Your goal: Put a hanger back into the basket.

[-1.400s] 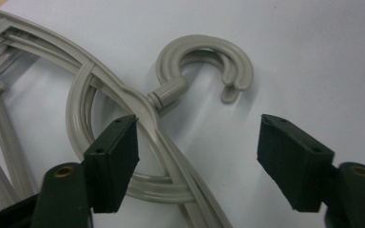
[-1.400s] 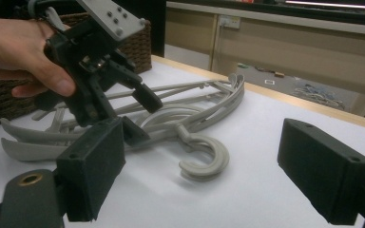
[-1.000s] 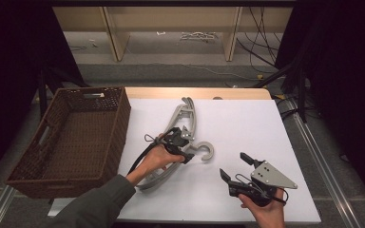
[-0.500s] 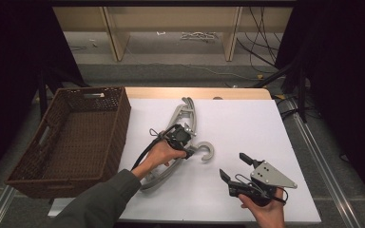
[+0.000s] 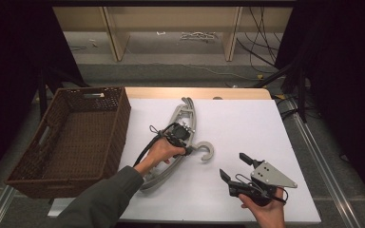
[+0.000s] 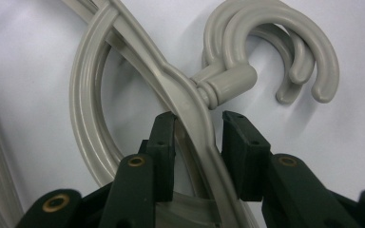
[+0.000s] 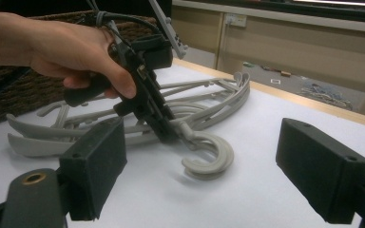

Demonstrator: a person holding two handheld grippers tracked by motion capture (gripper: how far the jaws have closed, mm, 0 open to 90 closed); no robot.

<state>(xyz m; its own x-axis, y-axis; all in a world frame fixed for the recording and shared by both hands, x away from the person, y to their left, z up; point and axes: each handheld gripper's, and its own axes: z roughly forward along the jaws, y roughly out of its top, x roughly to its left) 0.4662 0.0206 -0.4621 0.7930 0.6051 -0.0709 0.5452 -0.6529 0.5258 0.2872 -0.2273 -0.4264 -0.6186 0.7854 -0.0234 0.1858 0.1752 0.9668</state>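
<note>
Since the earlier frames the left tool (image 5: 184, 137) has shifted slightly along the hangers toward the hook, and its jaws have just been closing around the top bar; the right tool (image 5: 240, 168) has not moved.

The white counter (image 5: 247, 123) carries a brown wicker basket (image 5: 71, 137) along its left edge, with nothing visible inside it. Just beside the basket lies a stack of grey plastic hangers (image 5: 180, 118), stretching from the far middle of the counter back toward the person, their hooks (image 5: 205, 151) curling out to the right.

The left tool sits on the stack near the neck. In the left gripper view its pads (image 6: 164, 142) straddle the upper hanger's bar (image 6: 190, 102) just below the hook; one pad is touching or nearly touching the bar while the other stands slightly apart, so the jaws are narrowed but the grip does not look complete. The right tool hovers near the counter's near right, jaws spread wide and holding nothing.

By judgement the work is at its start: the hangers lie flat on the counter, none lifted and none in the basket. Left to do are finishing the grip, lifting, and carrying across.
</note>
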